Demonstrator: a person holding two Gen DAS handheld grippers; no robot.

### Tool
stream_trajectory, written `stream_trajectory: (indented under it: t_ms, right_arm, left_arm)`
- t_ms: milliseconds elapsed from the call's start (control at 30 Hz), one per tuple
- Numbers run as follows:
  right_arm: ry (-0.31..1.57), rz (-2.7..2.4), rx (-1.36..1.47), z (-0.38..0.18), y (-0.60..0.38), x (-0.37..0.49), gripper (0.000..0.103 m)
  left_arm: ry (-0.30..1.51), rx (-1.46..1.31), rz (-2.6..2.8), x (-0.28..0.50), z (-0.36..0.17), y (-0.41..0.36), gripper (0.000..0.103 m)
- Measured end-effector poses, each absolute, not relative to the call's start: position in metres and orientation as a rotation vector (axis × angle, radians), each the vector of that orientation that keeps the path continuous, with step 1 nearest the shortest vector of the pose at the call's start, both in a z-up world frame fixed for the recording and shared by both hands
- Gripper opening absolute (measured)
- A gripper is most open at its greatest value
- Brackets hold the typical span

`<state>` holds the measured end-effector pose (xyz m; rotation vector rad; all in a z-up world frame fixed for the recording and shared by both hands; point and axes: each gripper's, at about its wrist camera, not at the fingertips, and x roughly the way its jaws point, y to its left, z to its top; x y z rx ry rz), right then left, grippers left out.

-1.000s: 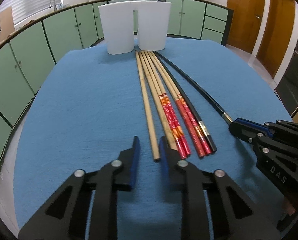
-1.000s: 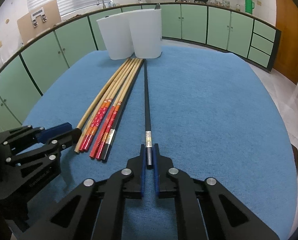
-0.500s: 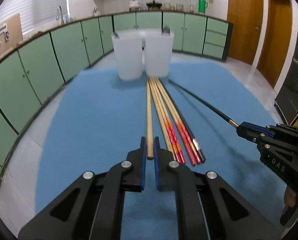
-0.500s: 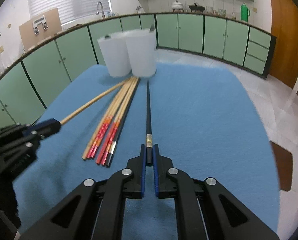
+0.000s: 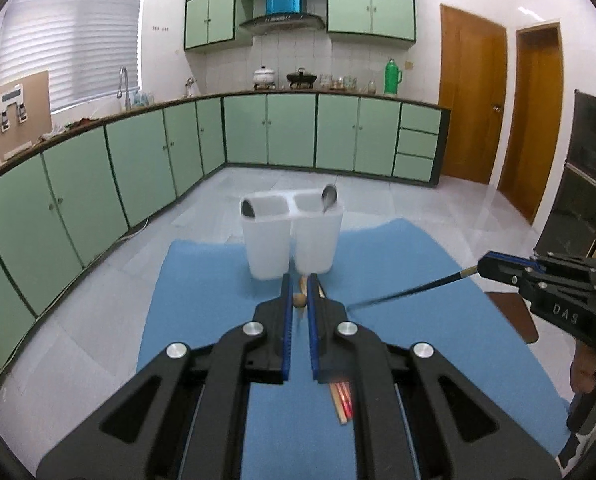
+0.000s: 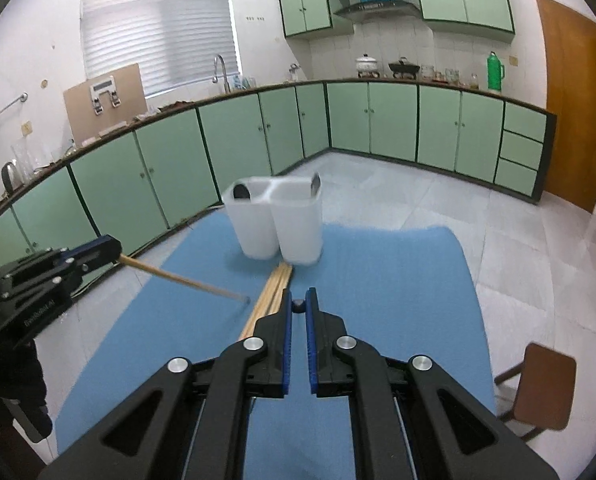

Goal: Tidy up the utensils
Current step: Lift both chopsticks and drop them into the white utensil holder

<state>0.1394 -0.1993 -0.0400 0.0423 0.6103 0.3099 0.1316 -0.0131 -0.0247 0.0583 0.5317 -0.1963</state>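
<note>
My left gripper [image 5: 298, 300] holds a plain wooden chopstick [image 6: 182, 279] by its butt end: the round end sits pinched between my blue-padded fingers [image 5: 285, 320], near their tips, and the stick runs forward and down, its far tip close over the blue tabletop [image 6: 397, 280]. From the right wrist view that stick slants out of the left gripper [image 6: 116, 254] toward the middle of the cloth, its tip blurred just left of the bundle.

My right gripper [image 6: 298, 306] is closed on a black chopstick [image 5: 409, 290] in the same way, the dark end clamped between the fingers [image 6: 311, 320] close to their tips. In the left wrist view it juts from the right gripper [image 5: 479, 268] leftward and down, lifted off the tabletop, its tip blurred.

The remaining chopsticks [image 6: 274, 292] lie flat in a bundle on the tabletop below both grippers, pointing at the white holder [image 5: 292, 240]. That holder has two compartments and stands upright at the far edge of the cloth, with a spoon [image 5: 329, 197] leaning in the right compartment and a dark spoon bowl [image 5: 249, 209] showing in the left one.
</note>
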Motion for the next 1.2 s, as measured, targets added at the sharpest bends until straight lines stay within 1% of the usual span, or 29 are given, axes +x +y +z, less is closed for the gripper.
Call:
stream_trajectory:
  t_ms: [200,433,567,767,933,1067,1200]
  right_arm:
    - [0.622,0.357,0.014,-0.013,-0.192,0.173,0.006]
    - [0.602,0.393,-0.014,0.013,-0.187,0.191,0.006]
    - [0.562,0.413,-0.015,0.038,-0.19,0.2,0.006]
    - [0.462,0.421,0.012,0.084,-0.19,0.22,0.006]
    - [0.389,0.394,0.047,0.111,-0.187,0.252,0.006]
    - [0.368,0.365,0.045,0.114,-0.179,0.28,0.006]
    - [0.379,0.344,0.046,0.1,-0.172,0.31,0.006]
  left_arm:
    - [0.514,0.032,-0.229,0.149,-0.008,-0.016,0.006]
    - [0.488,0.004,-0.251,0.161,0.009,-0.012,0.006]
    - [0.438,0.004,-0.259,0.165,0.03,-0.012,0.006]
    - [0.313,0.011,-0.25,0.183,0.079,-0.015,0.006]
    - [0.251,0.018,-0.234,0.209,0.103,-0.024,0.006]
    - [0.243,0.039,-0.212,0.232,0.104,-0.031,0.006]
    - [0.265,0.042,-0.208,0.257,0.093,-0.033,0.006]
